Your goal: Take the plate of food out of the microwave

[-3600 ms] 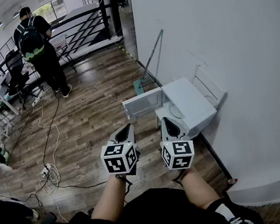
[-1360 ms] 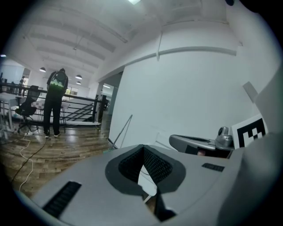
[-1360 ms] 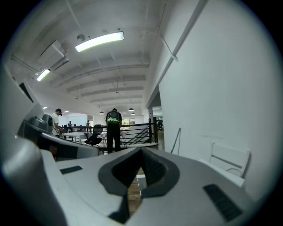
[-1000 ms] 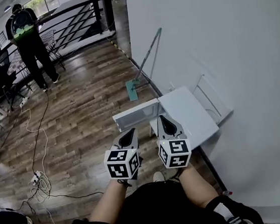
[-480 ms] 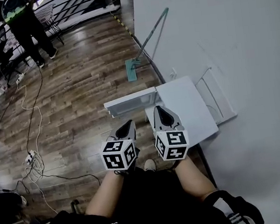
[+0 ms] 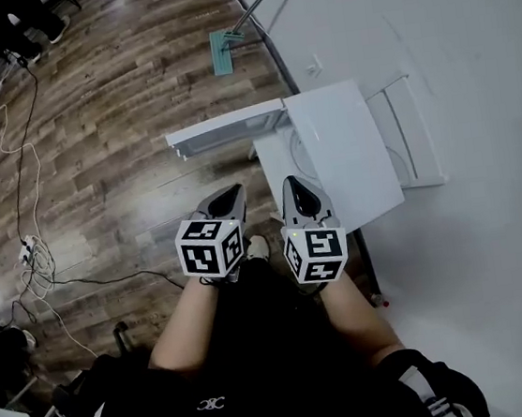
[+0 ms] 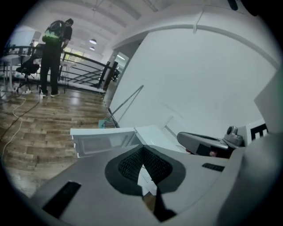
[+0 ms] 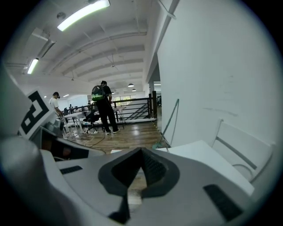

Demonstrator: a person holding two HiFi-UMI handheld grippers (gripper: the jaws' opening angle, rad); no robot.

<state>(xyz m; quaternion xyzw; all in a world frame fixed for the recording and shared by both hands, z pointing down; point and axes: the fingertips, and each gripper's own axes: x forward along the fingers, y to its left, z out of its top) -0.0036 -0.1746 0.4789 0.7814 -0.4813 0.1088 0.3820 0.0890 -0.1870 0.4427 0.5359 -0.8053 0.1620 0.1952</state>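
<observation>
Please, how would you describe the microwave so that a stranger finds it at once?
Follow the white wall down to the wooden floor. The microwave is the white box standing there. Unlike the flat white rack beside it, its door stands open.

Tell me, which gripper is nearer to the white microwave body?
Right. The right gripper is at the microwave's front edge, by its opening; the left gripper is further left, in front of the open door.

My left gripper [image 6: 228, 197] and right gripper [image 6: 295, 191] sit side by side ahead of my bare forearms [image 6: 186, 330]. Both angle downward, each with its fingers [image 7: 130, 164] pressed together on nothing.
</observation>
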